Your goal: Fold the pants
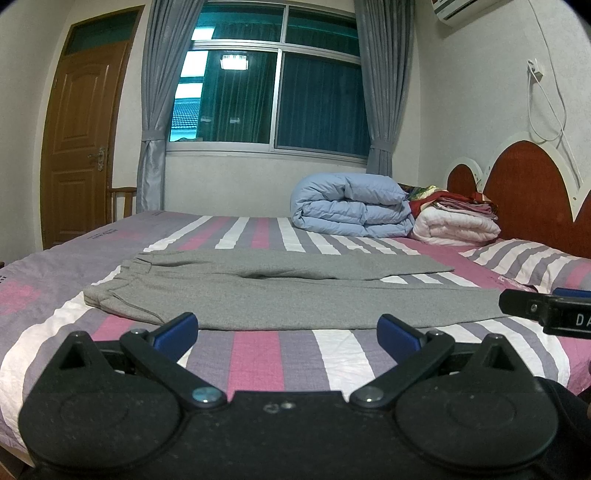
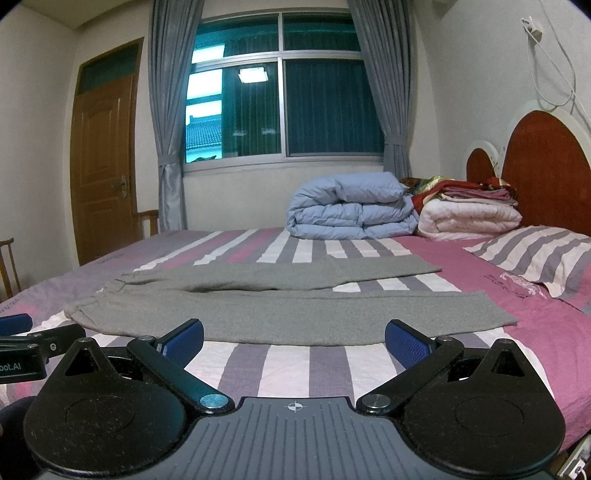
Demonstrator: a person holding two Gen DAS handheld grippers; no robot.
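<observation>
Gray pants (image 1: 280, 291) lie flat on the bed (image 1: 258, 354), spread lengthwise along the near edge, waistband toward the foot end on the left, legs running toward the headboard end on the right. The two legs split apart, near leg longer in view, far leg angled off toward the middle of the bed. Bedsheet is striped pink, white and purple-gray.

Left claw (image 1: 288, 332) hangs just short of the near edge of the pants, jaws spread wide, blue pads (image 1: 175, 330) empty, nothing gripped. Right claw (image 2: 293, 338) same deal: jaws wide apart, pads (image 2: 406, 345) bare, hovering over the sheet in front of the near leg. Neither touches the fabric. Each claw shows at the side edge of the other's view, so they sit side by side.

Far side of the bed, toward the headboard corner: folded light-blue duvet (image 1: 351, 210), beside it a white quilt (image 1: 454, 225) with a stack of folded reddish cloths (image 1: 465, 205) on top. Striped pillow (image 1: 532, 262) at the head end. Red-brown arched headboard (image 1: 532, 181) with white trim.

Room: large sliding window (image 1: 273, 85) on the far wall, dark outside, gray curtains (image 1: 155, 103) tied back on both sides. Wooden door (image 1: 81, 140) at left, shut. Wooden chair (image 1: 123, 201) by the door. Air conditioner (image 1: 454, 9) top right, white cable (image 1: 546, 110) hanging from a wall socket above the headboard.
</observation>
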